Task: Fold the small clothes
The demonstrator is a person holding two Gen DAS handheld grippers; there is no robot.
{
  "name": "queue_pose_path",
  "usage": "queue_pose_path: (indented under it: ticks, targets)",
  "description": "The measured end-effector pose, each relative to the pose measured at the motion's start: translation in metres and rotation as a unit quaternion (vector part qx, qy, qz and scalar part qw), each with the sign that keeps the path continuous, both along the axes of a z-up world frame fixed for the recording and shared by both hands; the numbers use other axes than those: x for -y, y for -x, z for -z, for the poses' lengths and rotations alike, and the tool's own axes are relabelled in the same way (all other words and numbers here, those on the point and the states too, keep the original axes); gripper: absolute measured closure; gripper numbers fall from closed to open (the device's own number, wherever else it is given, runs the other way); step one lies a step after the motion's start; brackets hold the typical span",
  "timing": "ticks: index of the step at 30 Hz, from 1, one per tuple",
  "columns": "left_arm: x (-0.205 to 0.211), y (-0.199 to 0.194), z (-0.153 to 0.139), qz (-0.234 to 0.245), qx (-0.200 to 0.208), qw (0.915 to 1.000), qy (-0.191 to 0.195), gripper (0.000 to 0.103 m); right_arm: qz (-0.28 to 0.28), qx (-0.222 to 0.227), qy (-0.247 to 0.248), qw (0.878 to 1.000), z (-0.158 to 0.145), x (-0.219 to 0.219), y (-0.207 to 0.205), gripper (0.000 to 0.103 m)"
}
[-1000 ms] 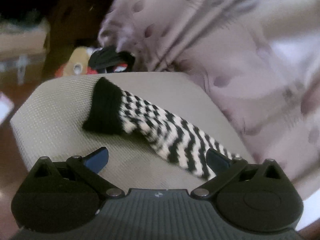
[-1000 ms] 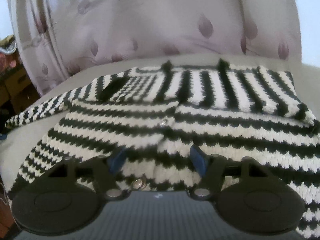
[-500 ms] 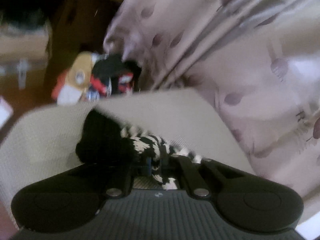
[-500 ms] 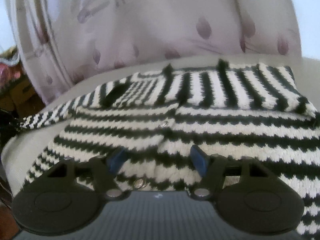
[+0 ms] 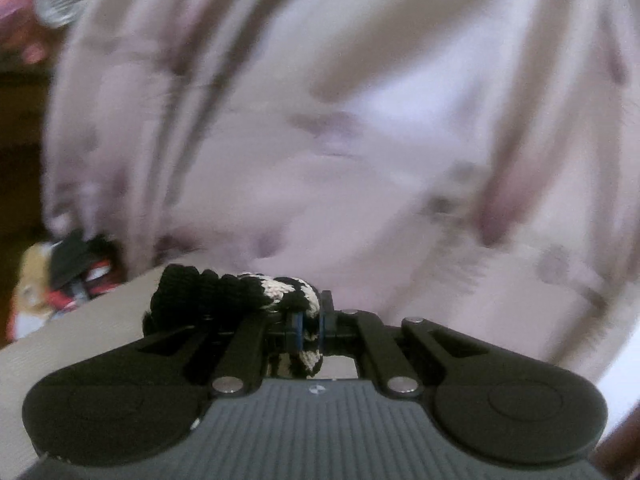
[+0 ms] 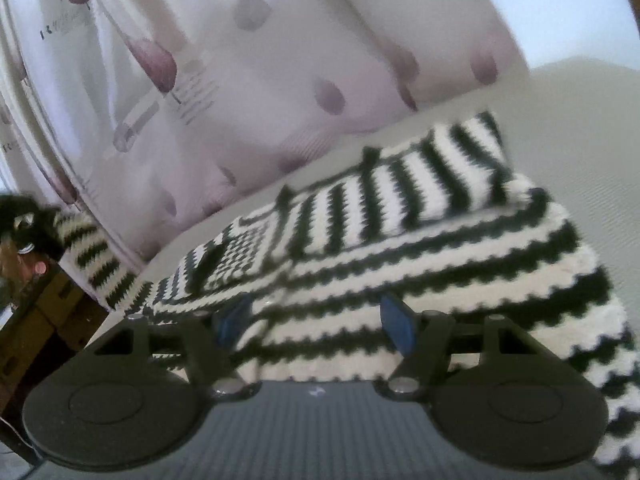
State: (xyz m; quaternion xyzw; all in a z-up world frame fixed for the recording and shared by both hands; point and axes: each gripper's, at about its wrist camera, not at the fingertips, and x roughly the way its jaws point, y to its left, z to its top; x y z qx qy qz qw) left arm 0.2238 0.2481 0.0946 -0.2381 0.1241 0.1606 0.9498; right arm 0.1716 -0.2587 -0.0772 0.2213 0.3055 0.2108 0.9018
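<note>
A small black-and-white striped knit cardigan (image 6: 420, 248) lies spread on a pale cushioned surface (image 6: 568, 112). Its right sleeve is folded across the chest. My left gripper (image 5: 309, 326) is shut on the left sleeve (image 5: 276, 292) near its black cuff (image 5: 188, 288), which bunches over the fingers, lifted off the cushion. In the right wrist view that sleeve (image 6: 92, 256) rises to the left, away from the body. My right gripper (image 6: 316, 320) hovers open low over the cardigan's hem, its blue pads (image 6: 394, 322) apart with nothing pinched between them.
A pink curtain with tulip prints (image 6: 224, 80) hangs right behind the cushion. A heap of colourful items (image 5: 60, 280) lies on the floor at the left, beside dark wooden furniture (image 6: 48, 320). The cushion's left edge (image 5: 80, 320) drops off near the sleeve.
My left gripper closed on the flat-lying sleeve near its cuff and lifted it up off the cushion. The right gripper rolled and shifted sideways, staying open over the hem.
</note>
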Motion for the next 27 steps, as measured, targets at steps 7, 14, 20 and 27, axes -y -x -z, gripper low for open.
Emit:
queue_pose_path:
  ticks: [7, 14, 20, 27]
  targets:
    - [0.127, -0.071, -0.024, 0.109, 0.012, 0.993, -0.042, 0.097, 0.018, -0.011, -0.035, 0.999, 0.01, 0.031, 0.006, 0.032]
    - [0.249, -0.136, 0.01, 0.206, -0.039, 0.9767, -0.047, 0.097, 0.023, -0.029, -0.095, 0.995, 0.017, 0.058, 0.011, 0.031]
    - [0.334, -0.173, 0.075, 0.275, -0.102, 0.9539, -0.063, 0.097, 0.024, -0.023, -0.127, 0.991, 0.014, 0.078, 0.018, 0.031]
    - [0.39, -0.187, 0.145, 0.378, -0.138, 0.9093, -0.108, 0.061, 0.035, -0.023, -0.149, 0.988, 0.016, 0.102, 0.024, 0.031]
